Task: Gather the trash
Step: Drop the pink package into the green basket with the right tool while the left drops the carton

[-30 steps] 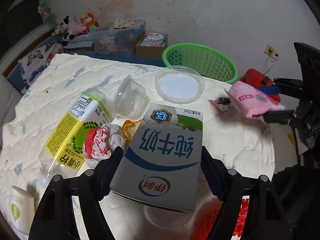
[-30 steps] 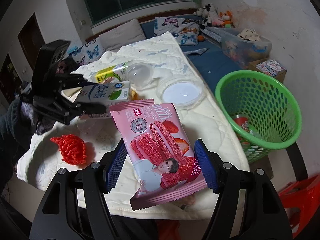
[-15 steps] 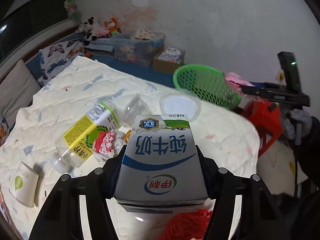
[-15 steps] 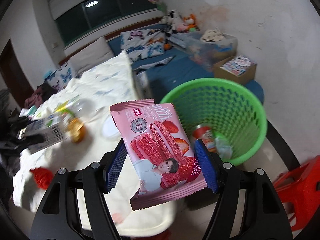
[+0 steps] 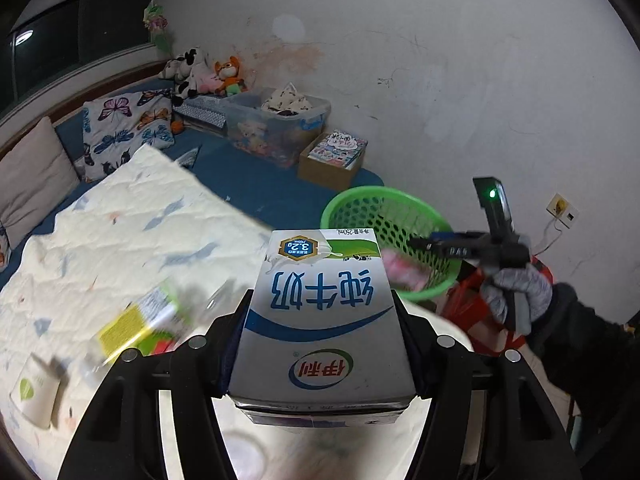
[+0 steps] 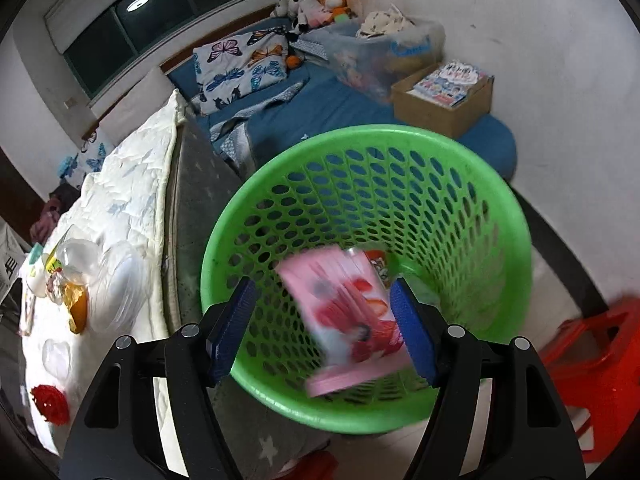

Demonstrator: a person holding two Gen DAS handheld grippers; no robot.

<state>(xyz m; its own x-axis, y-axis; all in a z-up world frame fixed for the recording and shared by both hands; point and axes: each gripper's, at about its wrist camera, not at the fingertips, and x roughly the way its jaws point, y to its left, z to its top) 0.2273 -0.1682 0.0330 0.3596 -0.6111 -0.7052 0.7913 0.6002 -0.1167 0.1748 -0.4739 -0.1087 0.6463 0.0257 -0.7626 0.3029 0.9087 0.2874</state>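
A: Wrapper (image 6: 352, 312) status: half a second back it sat clamped in the right hand-held gripper (image 6: 322, 332) above the basket (image 6: 516, 264). Now its jaws are opening, the blue pads (image 6: 412, 332) stand clear of the pack, and the pack is blurred and tilted inside the rim. Judging by that, it's dropping in.

B: So that item is done?

A: Looks that way; it hasn't settled yet. Basket stands on the floor off the far corner of the counter (image 5: 120, 232), beside the red stool (image 6: 600, 360).

B: What's in the basket already?

A: One red-and-white can or cup near the bottom (image 6: 376, 262); can't tell which. Otherwise mesh.

B: Left side?

A: Left hand-held gripper (image 5: 322, 344) is clenched on the milk carton (image 5: 320, 320), up off the counter now, where a second ago it was low over the litter. My read: it goes to the basket next.

B: Remaining?

A: Bottle (image 5: 136, 324), paper cup (image 5: 34, 388) at the near edge, clear lids (image 6: 116, 280), red mesh ball (image 6: 50, 402).
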